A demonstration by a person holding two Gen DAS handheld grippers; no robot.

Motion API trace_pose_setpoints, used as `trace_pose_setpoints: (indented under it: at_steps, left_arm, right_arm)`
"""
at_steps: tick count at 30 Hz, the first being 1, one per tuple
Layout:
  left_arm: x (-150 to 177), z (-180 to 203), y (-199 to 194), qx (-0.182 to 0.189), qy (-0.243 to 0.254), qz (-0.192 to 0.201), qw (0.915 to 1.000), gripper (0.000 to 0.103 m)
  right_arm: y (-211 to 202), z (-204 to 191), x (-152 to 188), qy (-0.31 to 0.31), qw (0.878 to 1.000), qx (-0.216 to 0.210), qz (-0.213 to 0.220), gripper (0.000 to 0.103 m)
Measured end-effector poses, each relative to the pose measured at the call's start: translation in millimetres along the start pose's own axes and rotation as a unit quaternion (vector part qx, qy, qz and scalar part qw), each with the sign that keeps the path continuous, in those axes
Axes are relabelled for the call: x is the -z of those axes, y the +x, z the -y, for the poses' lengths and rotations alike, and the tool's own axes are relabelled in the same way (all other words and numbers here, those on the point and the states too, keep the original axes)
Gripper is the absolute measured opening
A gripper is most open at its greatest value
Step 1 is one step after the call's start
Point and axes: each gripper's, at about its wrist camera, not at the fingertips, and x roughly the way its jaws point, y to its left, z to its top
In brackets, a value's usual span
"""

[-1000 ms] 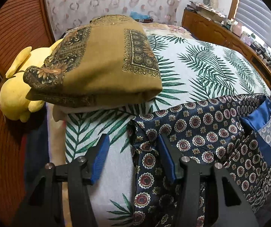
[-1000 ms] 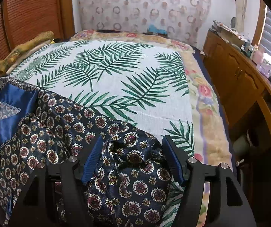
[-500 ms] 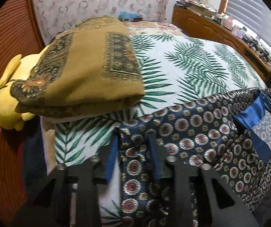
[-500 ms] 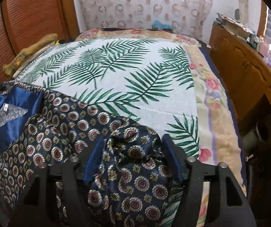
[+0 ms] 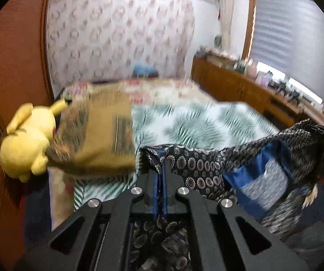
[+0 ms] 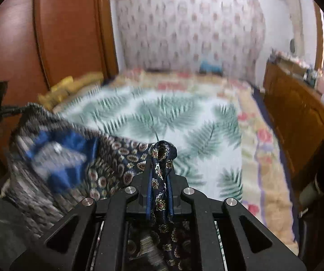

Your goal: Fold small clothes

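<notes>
wall: patterned wallpaper [image 6: 191, 27] | wardrobe [image 6: 55, 29]: reddish wood | window blinds [image 5: 292, 29]: daylit | dresser [image 6: 297, 113]: wooden

motion blur smears the palm-leaf bedspread [image 5: 198, 124], the folded mustard cloth [image 5: 103, 140] and the clutter on the wooden dresser [image 6: 297, 103]. the navy patterned garment [image 6: 121, 158] runs past the lower edge; its blue lining print is unreadable.

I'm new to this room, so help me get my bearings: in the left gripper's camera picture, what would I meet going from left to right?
Yellow plush toy → folded mustard cloth → left gripper, shut on the navy patterned garment → the garment's blue lining patch.
</notes>
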Motion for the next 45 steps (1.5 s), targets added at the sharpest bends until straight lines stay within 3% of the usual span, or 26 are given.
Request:
trace_pose_setpoints:
  at_steps: [5, 11, 17, 28, 32, 35, 39, 45]
  left_arm:
    - [-39.5, 11.9, -62.7, 0.000, 0.008, 0.092, 0.9957, 0.000]
    - [-80.1, 8.5, -118.1, -0.014, 0.016, 0.163, 0.9863, 0.000]
    - [-114.2, 2.4, -147.6, -0.026, 0.032, 0.203, 0.9782, 0.000]
    - [-148.0, -5.8, -176.0, -0.038, 0.033, 0.250, 0.9670, 0.000]
    - [-149.9, -8.0, -179.0, -0.048, 0.036, 0.254, 0.9654, 0.000]
    - [-147.8, -10.8, -166.0, -0.053, 0.034, 0.239, 0.9690, 0.000]
    - [-149.2, -19.7, -130.7, -0.064, 0.025, 0.210, 0.9753, 0.000]
    - [-152.4, -43.9, -46.4, -0.079, 0.007, 0.156, 0.9845, 0.000]
  right_arm:
    - [-54.9, -17.7, -44.0, -0.016, 0.997, -0.002, 0.080, 0.007]
    - [-115.3, -36.5, -96.9, -0.055, 0.988, 0.014, 0.144, 0.007]
    - [-154.8, -49.0, -142.7, -0.089, 0.977, 0.037, 0.193, 0.007]
    - [-177.7, -27.0, -194.0, -0.060, 0.971, 0.030, 0.228, 0.007]
    - [-187.9, -25.9, -198.9, -0.058, 0.969, 0.032, 0.239, 0.007]
    - [-180.4, -22.6, -198.3, -0.058, 0.971, 0.036, 0.228, 0.007]
    - [-153.1, -18.4, -191.5, -0.052, 0.978, 0.041, 0.198, 0.007]
    - [-70.6, 7.4, -193.7, -0.048, 0.987, 0.063, 0.137, 0.007]
